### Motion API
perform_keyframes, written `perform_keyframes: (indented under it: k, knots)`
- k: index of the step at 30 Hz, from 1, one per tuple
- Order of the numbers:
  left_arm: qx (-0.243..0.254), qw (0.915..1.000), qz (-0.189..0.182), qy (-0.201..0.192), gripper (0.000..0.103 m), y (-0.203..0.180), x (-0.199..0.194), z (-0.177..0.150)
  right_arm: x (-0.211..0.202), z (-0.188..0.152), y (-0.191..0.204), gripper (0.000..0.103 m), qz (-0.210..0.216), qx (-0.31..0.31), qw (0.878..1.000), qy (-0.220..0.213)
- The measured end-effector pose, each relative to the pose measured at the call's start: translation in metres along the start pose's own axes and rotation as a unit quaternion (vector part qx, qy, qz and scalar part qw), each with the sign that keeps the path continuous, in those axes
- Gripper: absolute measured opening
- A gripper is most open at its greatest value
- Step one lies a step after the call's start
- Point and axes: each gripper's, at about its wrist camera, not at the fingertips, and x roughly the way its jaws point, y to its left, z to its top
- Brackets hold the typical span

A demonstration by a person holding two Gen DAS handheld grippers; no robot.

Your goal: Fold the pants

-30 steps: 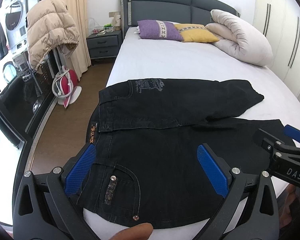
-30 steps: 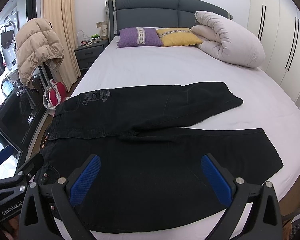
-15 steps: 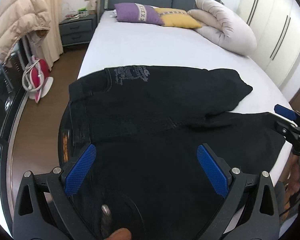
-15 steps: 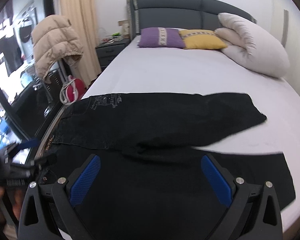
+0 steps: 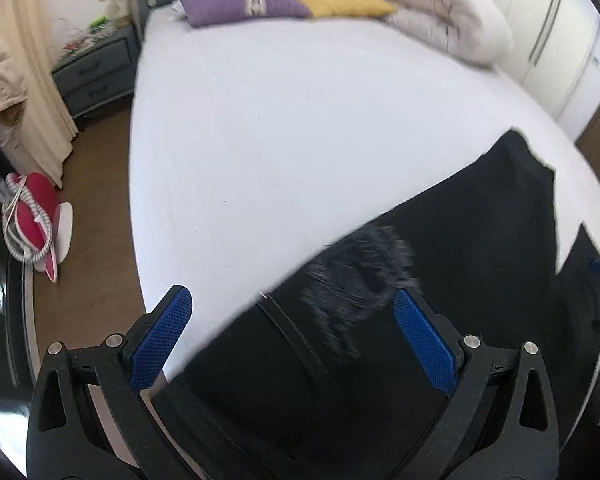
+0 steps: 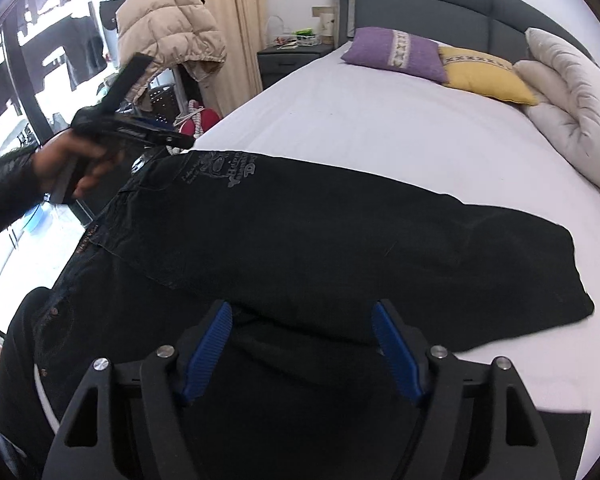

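Note:
Black pants (image 6: 320, 240) lie flat on the white bed (image 6: 400, 132), waistband to the left, legs to the right. The far leg's printed pocket shows in the left wrist view (image 5: 356, 276), blurred. My left gripper (image 5: 292, 328) is open and empty over the far waistband corner; it shows in the right wrist view (image 6: 172, 144), held by a hand at that corner. My right gripper (image 6: 302, 344) is open and empty, low over the crotch area between the legs.
Purple pillow (image 6: 396, 54), yellow pillow (image 6: 484, 74) and a rolled white duvet (image 6: 572, 100) sit at the headboard. A beige puffer jacket (image 6: 168, 36) hangs left of the bed. A nightstand (image 5: 96, 76) and red item (image 5: 32, 220) stand on the floor.
My left gripper moved from the near waistband across to the far waistband corner. My right gripper moved forward and lower, toward the crotch of the pants.

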Motion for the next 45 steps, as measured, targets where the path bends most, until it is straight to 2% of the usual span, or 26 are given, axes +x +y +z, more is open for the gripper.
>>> perform_keyframes:
  k: [6,8,12,15,17,18,19,22,24,28,32,35,37,39,40,41,45]
  knots:
    - [0.036,0.9967,-0.003,0.072,0.103,0.014,0.064,0.000,0.027,0.015,-0.020,0.078,0.002,0.004,1.000,0.007]
    - [0.035,0.9967,-0.014,0.071,0.103,0.018,0.068,0.002,0.031,0.025,-0.021,0.083,0.006,-0.006,1.000,0.003]
    - [0.033,0.9954,-0.020,0.087,0.100,0.031,0.069,0.011,0.042,0.047,-0.018,0.085,0.007,-0.055,0.998,0.001]
    - [0.046,0.9937,-0.020,0.100,0.084,0.029,0.067,0.015,0.055,0.064,-0.016,0.085,0.017,-0.089,0.996,0.012]
    - [0.053,0.9930,-0.021,0.103,0.050,0.027,0.064,0.020,0.064,0.074,-0.013,0.085,0.014,-0.109,0.994,0.020]
    - [0.056,0.9925,-0.031,0.105,0.040,0.026,0.061,0.023,0.069,0.080,-0.011,0.085,0.015,-0.120,0.992,0.025]
    - [0.060,0.9923,-0.031,0.104,0.019,0.024,0.057,0.024,0.075,0.088,-0.009,0.085,0.017,-0.134,0.990,0.030]
    - [0.066,0.9942,-0.016,0.083,0.011,0.020,0.041,0.021,0.088,0.107,-0.001,0.085,0.015,-0.174,0.984,0.035]
    - [0.061,0.9967,-0.008,0.053,0.010,0.021,0.026,0.018,0.097,0.117,0.001,0.085,0.009,-0.189,0.981,0.042]
    - [0.095,0.9952,0.025,-0.008,0.010,-0.001,-0.014,0.001,0.115,0.134,0.010,0.083,0.002,-0.231,0.971,0.056]
    - [0.103,0.9926,0.028,-0.058,0.010,-0.019,-0.052,-0.027,0.137,0.146,0.017,0.073,0.003,-0.271,0.960,0.075]
    - [0.112,0.9897,0.036,-0.082,0.010,-0.033,-0.074,-0.057,0.153,0.153,0.018,0.066,0.002,-0.275,0.957,0.091]
    - [0.116,0.9887,0.038,-0.087,0.010,-0.051,-0.082,-0.070,0.161,0.157,0.021,0.064,0.016,-0.265,0.959,0.095]
    - [0.114,0.9889,0.038,-0.088,0.010,-0.063,-0.093,-0.081,0.164,0.158,0.025,0.046,0.040,-0.258,0.960,0.102]
    - [0.111,0.9893,0.036,-0.087,0.010,-0.072,-0.094,-0.089,0.165,0.157,0.028,0.025,0.048,-0.258,0.959,0.107]
    - [0.108,0.9898,0.034,-0.088,0.010,-0.067,-0.089,-0.089,0.166,0.157,0.031,0.012,0.052,-0.258,0.958,0.110]
    - [0.095,0.9909,0.029,-0.091,0.010,-0.052,-0.074,-0.075,0.164,0.158,0.034,0.007,0.057,-0.227,0.966,0.110]
